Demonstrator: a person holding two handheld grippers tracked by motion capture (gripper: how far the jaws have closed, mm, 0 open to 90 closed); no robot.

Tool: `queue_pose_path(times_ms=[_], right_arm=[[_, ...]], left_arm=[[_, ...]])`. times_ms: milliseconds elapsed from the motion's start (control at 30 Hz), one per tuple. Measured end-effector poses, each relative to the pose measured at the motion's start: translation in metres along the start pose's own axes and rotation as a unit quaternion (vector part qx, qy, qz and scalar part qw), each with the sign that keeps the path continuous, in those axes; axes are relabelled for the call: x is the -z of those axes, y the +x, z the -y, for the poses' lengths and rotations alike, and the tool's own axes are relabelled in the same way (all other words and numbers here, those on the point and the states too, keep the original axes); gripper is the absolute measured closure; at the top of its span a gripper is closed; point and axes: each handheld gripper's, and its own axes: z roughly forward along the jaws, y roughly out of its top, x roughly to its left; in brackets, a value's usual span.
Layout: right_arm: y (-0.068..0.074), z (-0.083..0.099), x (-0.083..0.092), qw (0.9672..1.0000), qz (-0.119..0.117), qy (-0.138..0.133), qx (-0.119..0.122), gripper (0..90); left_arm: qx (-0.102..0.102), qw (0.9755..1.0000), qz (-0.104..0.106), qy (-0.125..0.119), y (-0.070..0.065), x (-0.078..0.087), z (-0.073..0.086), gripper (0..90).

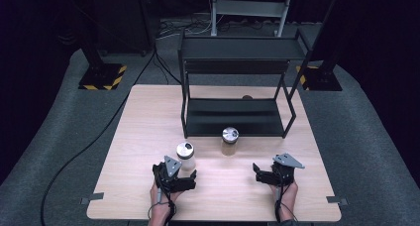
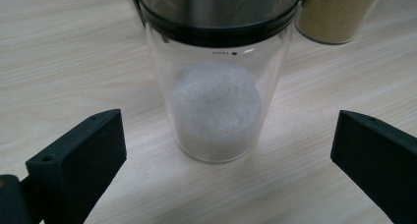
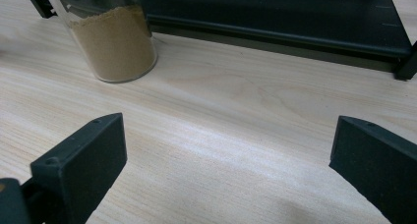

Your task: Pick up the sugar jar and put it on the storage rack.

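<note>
A glass jar of white powder (image 1: 186, 155) with a metal lid stands on the wooden table (image 1: 143, 122), just ahead of my left gripper (image 1: 179, 180). In the left gripper view this white-powder jar (image 2: 216, 106) stands upright a short way beyond the wide-open jaws, not touched. A second jar with brown powder (image 1: 229, 141) stands in front of the black rack (image 1: 237, 82). My right gripper (image 1: 262, 174) is open over bare table; the brown-powder jar (image 3: 110, 42) stands far ahead to its left.
The black two-level rack's lower shelf (image 3: 275, 17) runs across the back of the right gripper view. Black cables (image 1: 84, 151) trail over the grey floor at left. Stand bases with yellow-black tape (image 1: 101, 77) sit beyond the table.
</note>
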Motion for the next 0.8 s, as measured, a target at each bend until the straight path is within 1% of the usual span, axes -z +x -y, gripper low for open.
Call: queue_pose_path(times_ms=[233,333,433,533,567,600,667,800], right_arm=[[0.000,0.000,0.000,1.0000,0.000,0.001,-0.001,0.0],[0.000,-0.001,0.000,1.0000,0.000,0.002,0.000,0.0],[0.000,-0.001,-0.001,1.0000,-0.001,0.003,0.001,0.0],[0.000,-0.001,-0.001,1.0000,-0.001,0.003,0.000,0.0],[0.000,-0.001,-0.001,1.0000,-0.001,0.003,0.000,0.0],[-0.001,-0.001,-0.001,1.0000,-0.002,0.003,0.000,0.0],[-0.001,-0.001,-0.001,1.0000,-0.002,0.004,0.000,0.0],[-0.001,-0.001,0.000,1.0000,-0.001,0.003,-0.002,0.0]], left_arm=[[-0.007,1.0000,0.001,0.003,-0.002,-0.011,-0.008,0.0],[-0.003,1.0000,0.004,0.002,-0.001,-0.014,-0.010,0.0],[0.000,1.0000,0.006,0.006,0.002,-0.018,-0.012,0.0],[0.004,1.0000,0.002,0.008,0.002,-0.022,-0.013,0.1],[0.004,0.9999,0.005,0.008,0.004,-0.023,-0.013,2.4],[0.005,1.0000,0.002,0.006,0.003,-0.023,-0.012,5.5],[0.009,0.9999,0.007,0.002,0.007,-0.024,-0.011,10.1],[0.016,0.9999,0.002,-0.004,0.009,-0.027,-0.008,15.9]])
